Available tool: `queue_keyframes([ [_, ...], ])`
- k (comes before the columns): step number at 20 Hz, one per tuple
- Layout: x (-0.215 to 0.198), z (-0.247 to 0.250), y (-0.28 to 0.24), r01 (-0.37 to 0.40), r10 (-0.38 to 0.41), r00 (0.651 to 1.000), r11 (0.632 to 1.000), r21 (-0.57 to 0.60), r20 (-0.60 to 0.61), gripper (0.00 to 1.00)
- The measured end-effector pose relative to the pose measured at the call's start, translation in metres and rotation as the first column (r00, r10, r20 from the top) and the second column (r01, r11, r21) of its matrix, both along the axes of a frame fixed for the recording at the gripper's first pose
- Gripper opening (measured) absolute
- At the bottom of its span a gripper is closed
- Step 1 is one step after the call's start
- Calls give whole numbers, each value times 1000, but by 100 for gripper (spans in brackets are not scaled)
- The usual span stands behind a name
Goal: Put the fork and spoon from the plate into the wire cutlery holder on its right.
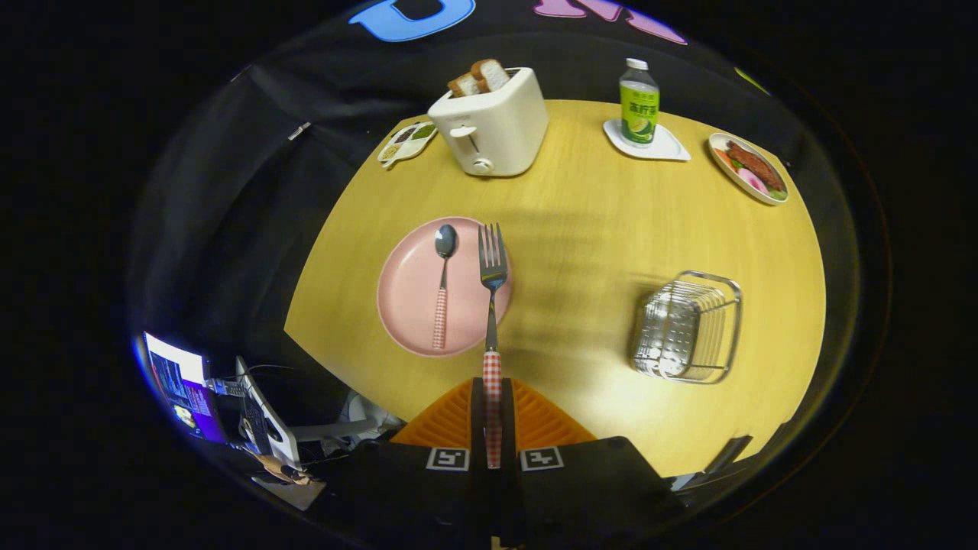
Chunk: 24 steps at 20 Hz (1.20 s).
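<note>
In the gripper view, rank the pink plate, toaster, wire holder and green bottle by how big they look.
1. Pink plate, widest.
2. Toaster and wire holder: similar, and the toaster stands farther off, so unranked.
3. Green bottle, smallest, also far off.
The gripper is shut on the fork.

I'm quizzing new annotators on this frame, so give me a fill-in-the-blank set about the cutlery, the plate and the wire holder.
1. The gripper is shut on the handle of the ____.
2. The spoon lies on the ____ plate.
3. The wire cutlery holder holds ____ pieces of cutlery so far.
4. Slices of bread stand in the ____ beyond the plate.

Missing words: fork; pink; no; toaster
</note>
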State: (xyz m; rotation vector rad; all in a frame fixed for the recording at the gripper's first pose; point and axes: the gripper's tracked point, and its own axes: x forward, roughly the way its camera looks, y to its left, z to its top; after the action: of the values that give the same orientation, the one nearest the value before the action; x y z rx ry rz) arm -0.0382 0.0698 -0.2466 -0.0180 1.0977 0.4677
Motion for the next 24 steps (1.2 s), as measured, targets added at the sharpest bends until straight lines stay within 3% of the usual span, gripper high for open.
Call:
queue_keyframes([
  [5,0,21,-76,19,-21,1000,997,-76,-17,9],
  [10,-7,26,-136,-88,64,990,977,-194,-125,9],
  [18,13,8,-162,-194,107,942,947,-255,-318,9],
  [24,29,-12,-157,-203,62,897,937,-283,-439,10],
])
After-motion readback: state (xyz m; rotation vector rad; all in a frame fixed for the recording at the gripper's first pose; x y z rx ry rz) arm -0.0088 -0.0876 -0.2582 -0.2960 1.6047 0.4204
